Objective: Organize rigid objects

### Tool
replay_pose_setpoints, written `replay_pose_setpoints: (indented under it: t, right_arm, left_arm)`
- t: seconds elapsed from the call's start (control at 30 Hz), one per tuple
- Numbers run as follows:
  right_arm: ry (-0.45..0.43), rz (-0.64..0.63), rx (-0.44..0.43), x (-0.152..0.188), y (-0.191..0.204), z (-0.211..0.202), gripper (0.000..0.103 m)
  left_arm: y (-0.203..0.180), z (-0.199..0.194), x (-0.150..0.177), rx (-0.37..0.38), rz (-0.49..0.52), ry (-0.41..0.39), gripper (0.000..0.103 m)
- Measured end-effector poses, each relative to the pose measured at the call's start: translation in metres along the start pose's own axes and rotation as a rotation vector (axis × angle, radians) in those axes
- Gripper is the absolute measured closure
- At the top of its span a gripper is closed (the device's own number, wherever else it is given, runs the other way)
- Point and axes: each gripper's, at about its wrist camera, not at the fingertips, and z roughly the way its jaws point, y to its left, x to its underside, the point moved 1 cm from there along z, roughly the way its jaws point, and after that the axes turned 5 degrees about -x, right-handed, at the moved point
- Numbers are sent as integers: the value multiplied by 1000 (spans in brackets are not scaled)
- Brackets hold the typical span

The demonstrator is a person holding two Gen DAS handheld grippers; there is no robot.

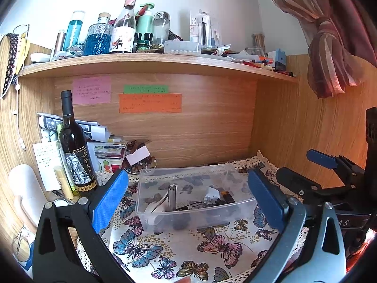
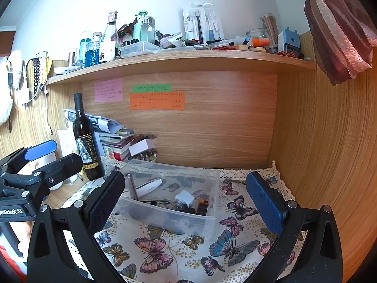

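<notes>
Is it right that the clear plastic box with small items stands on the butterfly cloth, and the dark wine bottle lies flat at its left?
Not quite. The dark wine bottle stands upright, not flat, as the left wrist view shows. The rest holds: the clear plastic box with small items stands on the butterfly cloth, and the bottle is at its left.

Your bin sits on the cloth. In bin: tube upright at left, charger right of it. Bottle left of bin, papers behind bottle. Shelf above bin.
</notes>
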Motion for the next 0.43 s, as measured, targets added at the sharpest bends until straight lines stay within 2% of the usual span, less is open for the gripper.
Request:
replay_pose_setpoints:
  t: [0.43]
  right_arm:
    - [9,1,0,2,2,3,0]
  left_arm:
    - [-1,2,1,7,-9,7,0]
